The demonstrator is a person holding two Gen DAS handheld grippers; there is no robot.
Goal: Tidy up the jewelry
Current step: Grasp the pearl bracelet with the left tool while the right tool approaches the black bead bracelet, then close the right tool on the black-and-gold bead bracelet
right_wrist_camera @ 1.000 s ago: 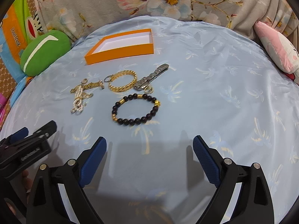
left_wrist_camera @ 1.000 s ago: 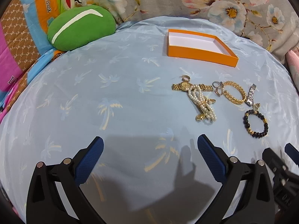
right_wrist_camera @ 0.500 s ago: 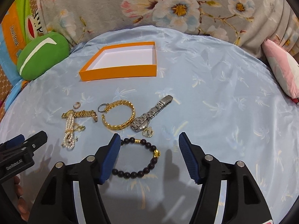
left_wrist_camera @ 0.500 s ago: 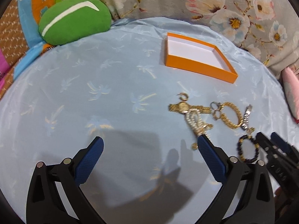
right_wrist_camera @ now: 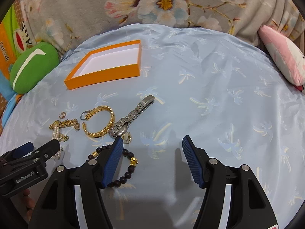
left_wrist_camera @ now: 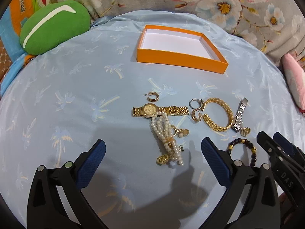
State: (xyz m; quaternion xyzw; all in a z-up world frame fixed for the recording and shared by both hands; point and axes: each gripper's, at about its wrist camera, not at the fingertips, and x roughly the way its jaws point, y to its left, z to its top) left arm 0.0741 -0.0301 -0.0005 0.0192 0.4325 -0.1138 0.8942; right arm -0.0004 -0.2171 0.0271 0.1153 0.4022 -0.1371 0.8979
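Blue cloth (right_wrist_camera: 219, 87) carries the jewelry in a loose cluster at 6 o'clock from the empty orange box (left_wrist_camera: 179, 57), probably its destination, while the left gripper (left_wrist_camera: 152, 152) hangs released above the pearl strand (left_wrist_camera: 165, 133) and the right gripper (right_wrist_camera: 150, 148), also released, straddles the bead bracelet (right_wrist_camera: 127, 164) for a pick.

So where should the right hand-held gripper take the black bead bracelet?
Probably from above, pinching across one strand of the black bead bracelet on its right side near the gold bead. It lies flat as an open loop, and that arc is clear of the silver watch.
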